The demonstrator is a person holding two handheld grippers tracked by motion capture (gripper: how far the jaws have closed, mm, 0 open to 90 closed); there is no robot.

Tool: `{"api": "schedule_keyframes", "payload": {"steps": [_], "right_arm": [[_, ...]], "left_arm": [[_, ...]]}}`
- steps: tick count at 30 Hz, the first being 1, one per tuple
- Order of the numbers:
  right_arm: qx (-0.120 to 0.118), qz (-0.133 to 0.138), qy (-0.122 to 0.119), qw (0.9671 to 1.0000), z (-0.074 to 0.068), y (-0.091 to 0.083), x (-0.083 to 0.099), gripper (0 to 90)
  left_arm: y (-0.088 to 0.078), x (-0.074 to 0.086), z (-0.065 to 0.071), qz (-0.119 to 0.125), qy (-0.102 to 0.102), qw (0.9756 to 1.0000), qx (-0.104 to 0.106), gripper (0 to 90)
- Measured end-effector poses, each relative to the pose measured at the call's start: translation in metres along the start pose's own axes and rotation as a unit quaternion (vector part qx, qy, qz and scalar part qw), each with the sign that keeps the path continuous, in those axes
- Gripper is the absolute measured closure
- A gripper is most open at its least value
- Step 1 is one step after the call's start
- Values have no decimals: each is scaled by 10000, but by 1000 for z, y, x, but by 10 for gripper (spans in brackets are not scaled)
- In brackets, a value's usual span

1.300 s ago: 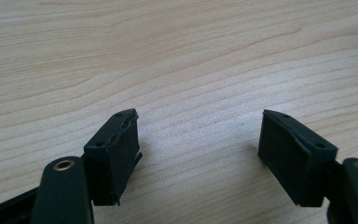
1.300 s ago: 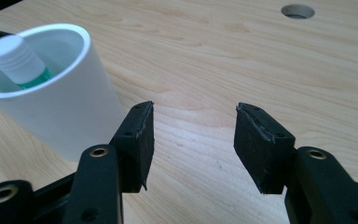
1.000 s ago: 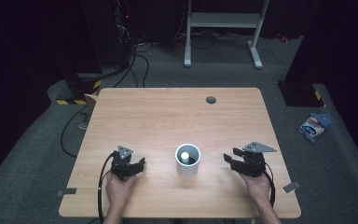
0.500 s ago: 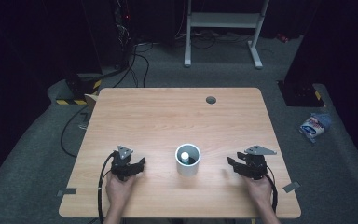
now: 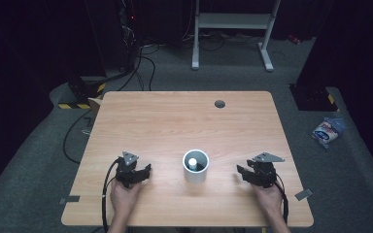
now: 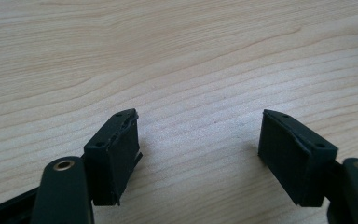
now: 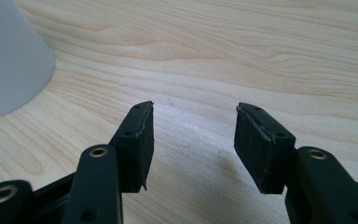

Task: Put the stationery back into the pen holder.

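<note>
A white cup (image 5: 195,166) stands upright near the front middle of the wooden table (image 5: 184,121), with a small white ball (image 5: 192,161) inside it. Left of the cup, my left gripper (image 5: 145,171) rests low over the table; its jaws stand wide apart with bare wood between them (image 6: 198,123). On the cup's right, my right gripper (image 5: 239,173) sits low over the wood, jaws open and empty (image 7: 193,114). The cup's white side (image 7: 9,60) shows at the upper left of the right gripper view.
A dark round cable hole (image 5: 219,104) sits in the table near its far edge. On the floor lie black cables (image 5: 126,68), a white stand (image 5: 233,29) behind the table, and a plastic packet (image 5: 328,132) at the right.
My right gripper has sunk down toward the table surface. The left gripper, the cup and the ball have stayed where they were.
</note>
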State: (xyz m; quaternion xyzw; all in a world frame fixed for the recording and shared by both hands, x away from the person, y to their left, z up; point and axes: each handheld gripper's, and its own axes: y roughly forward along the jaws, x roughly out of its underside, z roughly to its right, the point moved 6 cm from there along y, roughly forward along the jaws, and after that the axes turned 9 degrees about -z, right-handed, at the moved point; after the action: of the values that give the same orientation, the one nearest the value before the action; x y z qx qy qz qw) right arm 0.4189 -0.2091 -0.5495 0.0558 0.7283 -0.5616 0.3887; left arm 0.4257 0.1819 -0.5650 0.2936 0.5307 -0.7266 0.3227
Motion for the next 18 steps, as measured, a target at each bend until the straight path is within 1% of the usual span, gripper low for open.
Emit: {"api": "schedule_keyframes", "payload": {"steps": [8,10,11,12,13,14,18], "right_arm": [[118,-106,-38,9999,1,6,4,467],[154,-186,-60,9997,1,10,7,449],[205,-93,-121,9997,0,10,8,449],[280,-65,-148,9995,-1,11,10,443],[377,-78,-235,9990,-3,11,10,438],[342,-88,-240,9991,-5,11,10,421],[355,-102,-219,9991,-6,11,10,415]], "left_arm": [[0,0,0,0,-2,10000,1,287],[0,0,0,6,-15,10000,3,287],[0,0,0,6,-17,10000,4,287],[0,0,0,6,-15,10000,3,287],[0,0,0,6,-15,10000,3,287],[0,0,0,8,-17,10000,3,287],[0,0,0,4,-11,10000,3,287]]}}
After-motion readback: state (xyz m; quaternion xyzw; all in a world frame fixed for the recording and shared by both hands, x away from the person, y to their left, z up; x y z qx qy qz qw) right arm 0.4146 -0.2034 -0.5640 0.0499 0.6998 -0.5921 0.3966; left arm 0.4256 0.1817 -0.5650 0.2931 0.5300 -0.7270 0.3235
